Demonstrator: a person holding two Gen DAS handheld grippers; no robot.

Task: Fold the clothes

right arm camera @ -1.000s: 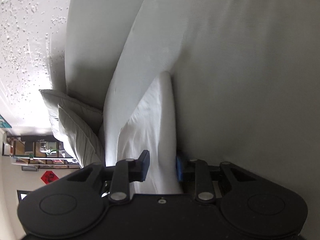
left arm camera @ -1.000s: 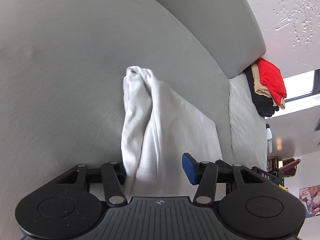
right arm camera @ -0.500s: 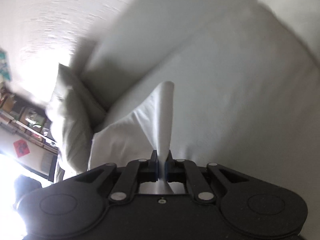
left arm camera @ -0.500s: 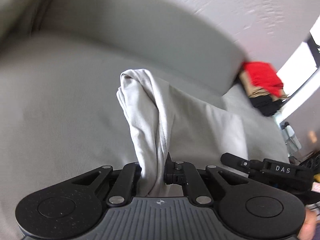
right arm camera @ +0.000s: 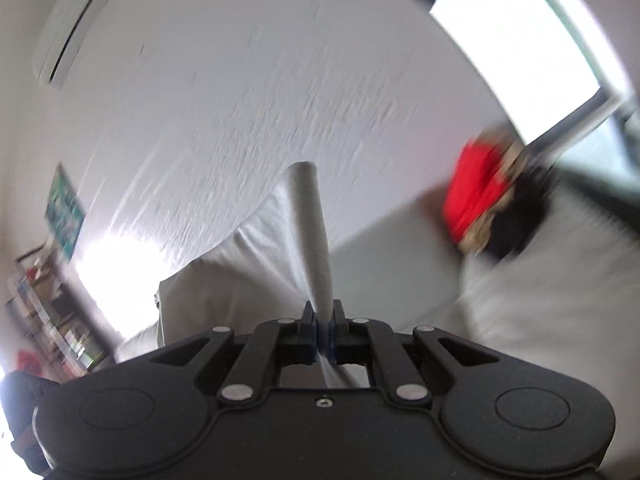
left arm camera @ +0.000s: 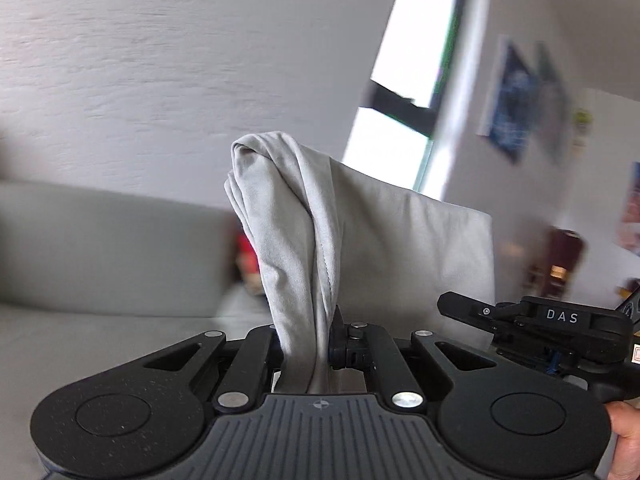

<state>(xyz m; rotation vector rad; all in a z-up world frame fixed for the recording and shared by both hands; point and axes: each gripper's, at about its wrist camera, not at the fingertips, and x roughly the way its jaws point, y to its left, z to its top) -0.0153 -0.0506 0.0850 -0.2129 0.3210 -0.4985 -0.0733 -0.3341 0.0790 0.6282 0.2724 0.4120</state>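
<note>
A light grey garment (left arm camera: 304, 240) hangs in the air between both grippers, lifted off the sofa. My left gripper (left arm camera: 306, 348) is shut on a bunched corner of it, and the cloth rises in a twisted fold ahead of the jaws. In the right wrist view my right gripper (right arm camera: 325, 332) is shut on another edge of the grey garment (right arm camera: 310, 232), which stands up as a narrow roll and spreads to the left. The right gripper's black body (left arm camera: 552, 320) shows at the right of the left wrist view.
The grey sofa back (left arm camera: 100, 240) and seat lie below. A stack of red, tan and black clothes (right arm camera: 480, 196) rests on the sofa's cushion at the right. White wall, a bright window (right arm camera: 512, 40), pictures (left arm camera: 516, 120) and a shelf (right arm camera: 44, 320) surround. A hand (left arm camera: 624, 436) shows at lower right.
Both grippers closed on the grey garment and swung up off the sofa seat, rolling level. The views now face the wall and window instead of the cushion.
</note>
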